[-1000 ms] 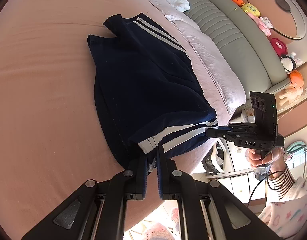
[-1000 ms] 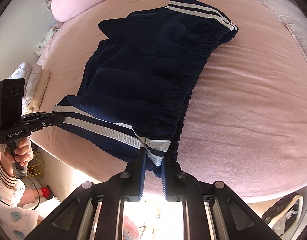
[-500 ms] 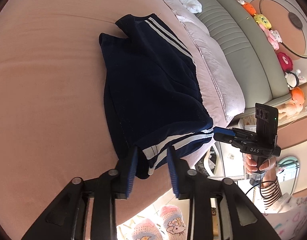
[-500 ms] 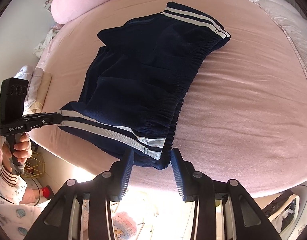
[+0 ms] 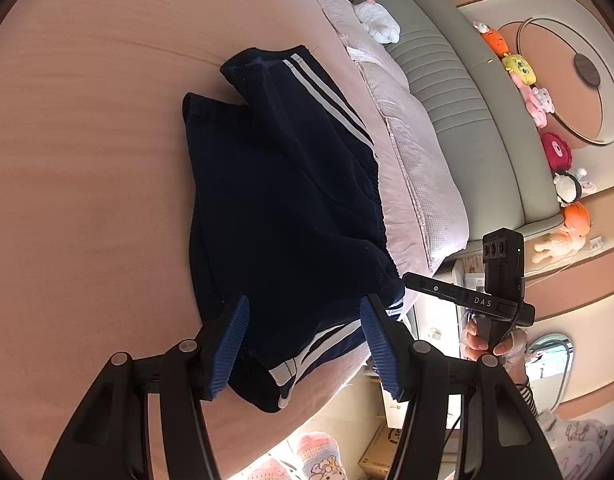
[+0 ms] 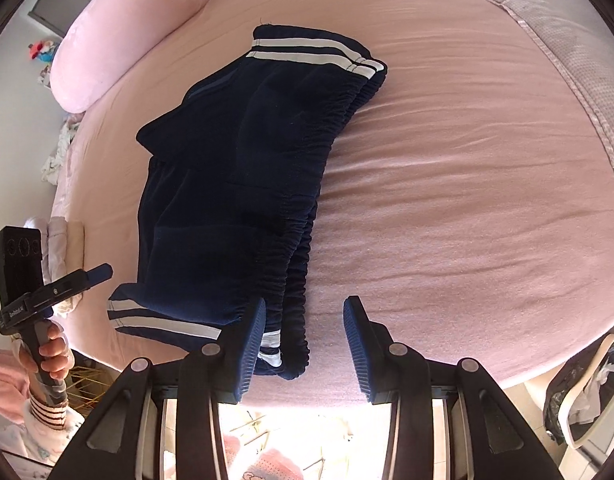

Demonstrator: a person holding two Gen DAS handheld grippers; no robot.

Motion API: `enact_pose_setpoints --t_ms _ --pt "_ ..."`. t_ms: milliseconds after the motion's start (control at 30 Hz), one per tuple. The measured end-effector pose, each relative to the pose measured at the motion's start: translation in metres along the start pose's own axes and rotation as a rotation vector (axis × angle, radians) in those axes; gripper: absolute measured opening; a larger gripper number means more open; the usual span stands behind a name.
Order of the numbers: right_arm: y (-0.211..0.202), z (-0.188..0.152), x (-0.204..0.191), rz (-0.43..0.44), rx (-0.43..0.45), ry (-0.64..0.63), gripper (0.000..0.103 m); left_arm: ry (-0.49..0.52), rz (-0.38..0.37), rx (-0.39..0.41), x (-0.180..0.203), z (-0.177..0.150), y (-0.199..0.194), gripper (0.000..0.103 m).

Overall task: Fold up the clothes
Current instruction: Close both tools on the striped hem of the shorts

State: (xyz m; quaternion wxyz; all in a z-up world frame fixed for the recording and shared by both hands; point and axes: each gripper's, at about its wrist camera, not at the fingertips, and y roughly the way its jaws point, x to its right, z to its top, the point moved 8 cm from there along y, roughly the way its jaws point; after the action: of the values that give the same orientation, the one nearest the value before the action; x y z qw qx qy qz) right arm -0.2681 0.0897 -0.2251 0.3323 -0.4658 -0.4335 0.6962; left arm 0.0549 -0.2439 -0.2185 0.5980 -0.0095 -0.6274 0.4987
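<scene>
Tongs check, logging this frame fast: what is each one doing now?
Left tongs: open, holding nothing, over the navy shorts.
Right tongs: open, holding nothing.

pink bed (image 6: 447, 184), navy striped shorts (image 6: 243, 184), pink pillow (image 6: 119, 36)

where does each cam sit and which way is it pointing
Left wrist: sits on the left tool, facing along its open fingers over the navy shorts toward the grey headboard; the right tool and its hand show.
Right wrist: sits on the right tool, facing over the shorts' waistband toward the pink pillow; the left tool and its hand show.
Shared: the shorts, the pink bed, each other's tool.
</scene>
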Motion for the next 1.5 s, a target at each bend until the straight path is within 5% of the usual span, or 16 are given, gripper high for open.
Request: enact_pose_setpoints --t_ms 267,800,967,1500 --pt "0.011 0.007 -0.011 0.000 -0.029 0.005 0.040 -0.101 0.040 -0.107 -0.019 -0.016 0.026 0.055" --pt "0.045 -0.015 -0.019 -0.012 -0.114 0.012 0.039 -0.234 0.105 -0.103 -0.030 -0.041 0.007 0.055" --pt "0.048 -0.027 -0.013 -0.001 -0.120 0.008 0.023 -0.252 0.114 -0.105 -0.034 -0.045 0.007 0.055" --pt "0.050 -0.040 -0.016 -0.016 -0.119 -0.050 0.019 -0.245 0.115 -0.116 -0.028 -0.020 0.019 0.055"
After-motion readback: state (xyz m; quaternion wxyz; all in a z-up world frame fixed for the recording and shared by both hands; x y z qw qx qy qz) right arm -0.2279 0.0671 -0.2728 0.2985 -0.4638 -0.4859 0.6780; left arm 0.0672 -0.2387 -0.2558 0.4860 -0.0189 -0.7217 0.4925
